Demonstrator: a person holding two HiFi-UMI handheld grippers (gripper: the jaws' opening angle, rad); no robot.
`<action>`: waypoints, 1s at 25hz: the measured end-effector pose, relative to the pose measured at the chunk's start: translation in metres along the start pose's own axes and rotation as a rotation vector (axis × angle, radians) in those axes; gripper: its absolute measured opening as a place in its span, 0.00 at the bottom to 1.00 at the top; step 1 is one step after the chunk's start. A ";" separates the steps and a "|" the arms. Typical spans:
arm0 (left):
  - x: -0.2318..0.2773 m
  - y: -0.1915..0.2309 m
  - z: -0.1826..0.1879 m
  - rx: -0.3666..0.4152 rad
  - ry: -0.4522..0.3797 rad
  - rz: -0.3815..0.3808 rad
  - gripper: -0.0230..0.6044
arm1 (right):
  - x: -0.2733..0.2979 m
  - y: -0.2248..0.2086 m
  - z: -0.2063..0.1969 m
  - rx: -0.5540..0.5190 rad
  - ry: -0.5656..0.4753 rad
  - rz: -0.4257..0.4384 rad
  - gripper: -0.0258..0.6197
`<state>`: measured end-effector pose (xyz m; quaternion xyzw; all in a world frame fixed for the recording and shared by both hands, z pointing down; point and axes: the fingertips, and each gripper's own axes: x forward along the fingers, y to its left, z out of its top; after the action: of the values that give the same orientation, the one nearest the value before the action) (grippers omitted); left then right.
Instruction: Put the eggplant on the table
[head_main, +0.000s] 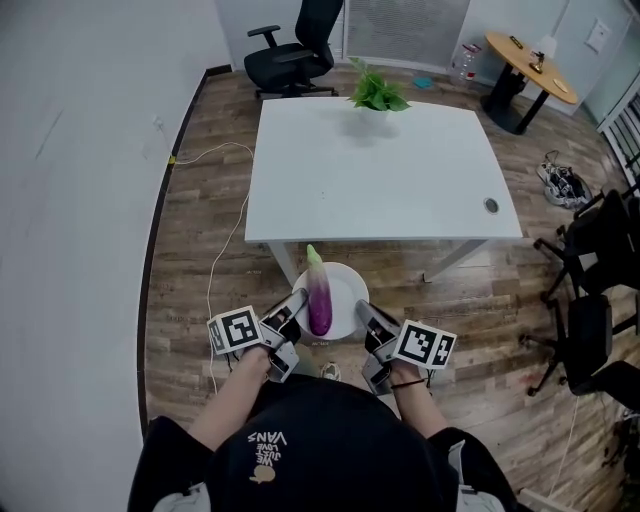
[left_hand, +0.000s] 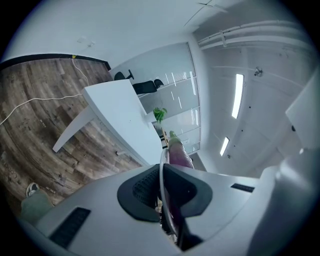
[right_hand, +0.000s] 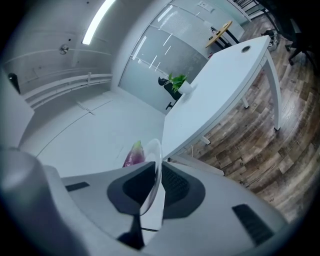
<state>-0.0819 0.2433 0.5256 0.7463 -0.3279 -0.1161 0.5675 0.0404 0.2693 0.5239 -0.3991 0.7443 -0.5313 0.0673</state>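
2 tools pinch plate (head_main: 346, 283) rim: left tool (head_main: 298, 301), right tool (head_main: 363, 313) | eggplant (head_main: 320, 300) lies on plate | cap (head_main: 300, 440) print: VANS

Glossy purple eggplant (head_main: 319, 300), smooth white plate (head_main: 345, 285), matt white table (head_main: 380, 170), wood-plank floor (head_main: 200, 280).

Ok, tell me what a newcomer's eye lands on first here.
A purple eggplant lies on a white plate held above the floor, just short of the white table. The left tool and right tool each clamp the plate's rim from opposite sides. A green plant stands at the table's far edge.
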 end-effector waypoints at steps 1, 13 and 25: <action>0.002 0.001 0.005 0.010 -0.001 0.001 0.08 | 0.004 0.000 0.003 -0.001 0.003 0.000 0.11; 0.048 0.012 0.099 0.013 0.029 -0.031 0.08 | 0.081 0.011 0.069 -0.015 -0.047 -0.015 0.11; 0.083 0.020 0.177 0.065 0.102 -0.075 0.08 | 0.141 0.022 0.117 -0.006 -0.136 -0.037 0.11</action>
<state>-0.1230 0.0520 0.5025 0.7810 -0.2738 -0.0885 0.5544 -0.0049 0.0914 0.5013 -0.4483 0.7319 -0.5019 0.1068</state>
